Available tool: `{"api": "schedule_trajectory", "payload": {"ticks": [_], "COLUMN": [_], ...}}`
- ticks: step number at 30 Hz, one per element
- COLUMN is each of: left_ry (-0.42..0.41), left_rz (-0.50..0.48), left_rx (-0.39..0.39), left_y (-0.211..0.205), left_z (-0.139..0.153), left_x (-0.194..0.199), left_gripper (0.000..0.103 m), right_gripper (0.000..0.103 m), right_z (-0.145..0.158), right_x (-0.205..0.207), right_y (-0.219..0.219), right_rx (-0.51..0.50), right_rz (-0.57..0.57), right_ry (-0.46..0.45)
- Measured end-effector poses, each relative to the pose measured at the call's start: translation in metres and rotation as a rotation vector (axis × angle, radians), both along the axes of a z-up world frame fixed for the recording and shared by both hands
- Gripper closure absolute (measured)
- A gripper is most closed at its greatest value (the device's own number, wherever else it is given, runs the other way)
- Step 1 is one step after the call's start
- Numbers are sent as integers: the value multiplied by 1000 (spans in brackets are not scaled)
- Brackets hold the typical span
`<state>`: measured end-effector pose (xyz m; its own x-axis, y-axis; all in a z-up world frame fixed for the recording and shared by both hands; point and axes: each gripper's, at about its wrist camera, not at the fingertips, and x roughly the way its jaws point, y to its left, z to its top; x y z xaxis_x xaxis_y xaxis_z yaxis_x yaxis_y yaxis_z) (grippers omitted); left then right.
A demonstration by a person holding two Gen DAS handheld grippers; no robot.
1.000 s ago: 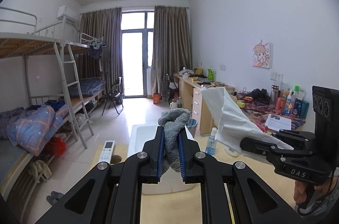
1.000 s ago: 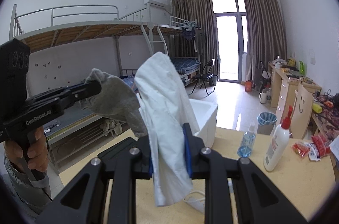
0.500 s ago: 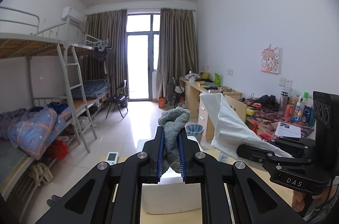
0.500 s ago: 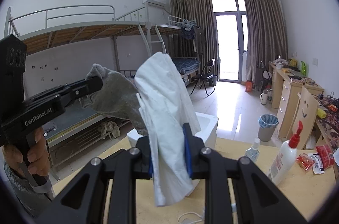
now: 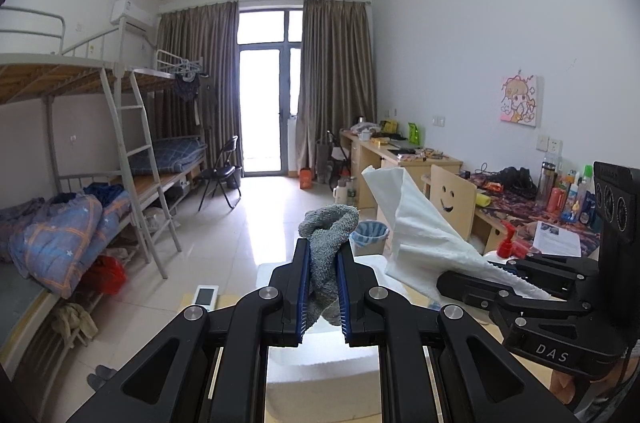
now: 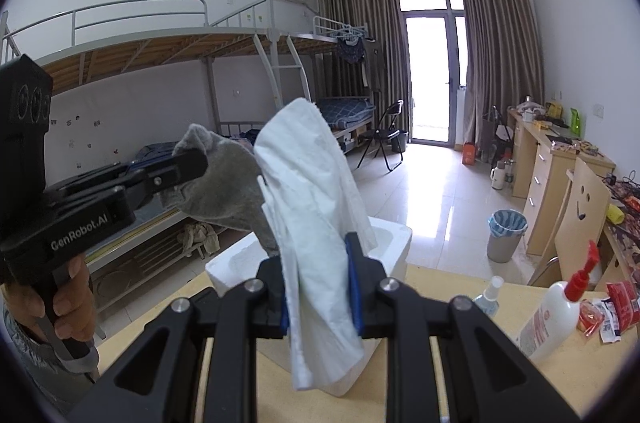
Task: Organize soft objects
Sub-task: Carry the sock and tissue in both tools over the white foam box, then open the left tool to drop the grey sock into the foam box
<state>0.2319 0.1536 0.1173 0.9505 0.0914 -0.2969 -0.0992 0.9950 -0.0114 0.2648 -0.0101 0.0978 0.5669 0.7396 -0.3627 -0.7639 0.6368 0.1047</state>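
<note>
**Soft items held above the foam box: two entries**

Landmark: white foam box (image 6: 394,243), open-topped, standing on the wooden worktop (image 6: 452,355). All places below are given from it.

1. Grey sock (image 5: 326,255). Thick knit, bunched, its folded top standing up above the pads. Pinched between the blue pads of the left hand-held gripper (image 5: 323,293), whose jaws are pressed nearly together on it. Held in the air above the box's near side; in the right wrist view it hangs to the left of the box, clear of the rim.

2. White cloth (image 6: 316,223). Thin, creased, draped; upper part rises to a peak, lower end hangs below the pads. Pinched in the right hand-held gripper (image 6: 320,287), jaws closed on the fabric. Held in front of the box, covering much of its near wall in the right wrist view. Sock and cloth sit just beside each other; whether they touch cannot be told.

3. Person's hand (image 6: 60,299), on the handle of the left tool, well left of the box.

4. White pump bottle with red nozzle (image 6: 554,311), upright on the worktop, right of the box.

5. Small clear spray bottle (image 6: 489,297), between box and pump bottle.

6. Remote control (image 5: 206,295), on the worktop, left of the box.
</note>
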Motion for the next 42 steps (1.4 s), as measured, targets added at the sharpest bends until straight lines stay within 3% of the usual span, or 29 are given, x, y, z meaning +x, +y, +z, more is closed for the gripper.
{"api": "schedule_trajectory", "payload": {"ticks": [17,29,30,32,33,34,39,42], "left_ry": [65,128,132,139,139,131,89,65], "left_rz": [-73,-60,-59,-51,-44,-29,19,50], "left_rx": [-11,-30,-38,-57,-61,-67,-86,-65], "left_y": [-9,0,2,6,8,11,19,22], "left_z": [-18,-32,-33,-34,-35,-36,-30,-25], "left_x": [39,58,59,61,61,60,52,42], "left_gripper": [89,88,83,62,41,28,1,1], "right_gripper": [76,76,76,76,76,76,76,76], "right_z": [2,4,4,3,3,2,2,1], "right_x": [10,16,17,18,19,20,22,20], "right_y": [-7,-4,-5,-6,-6,-6,-4,-1], "right_rx": [-20,-34,-32,-29,-31,-32,-35,-40], "right_rz": [-67,-83,-82,-87,-90,-93,-96,-89], "right_ry": [15,28,30,32,32,33,37,37]}}
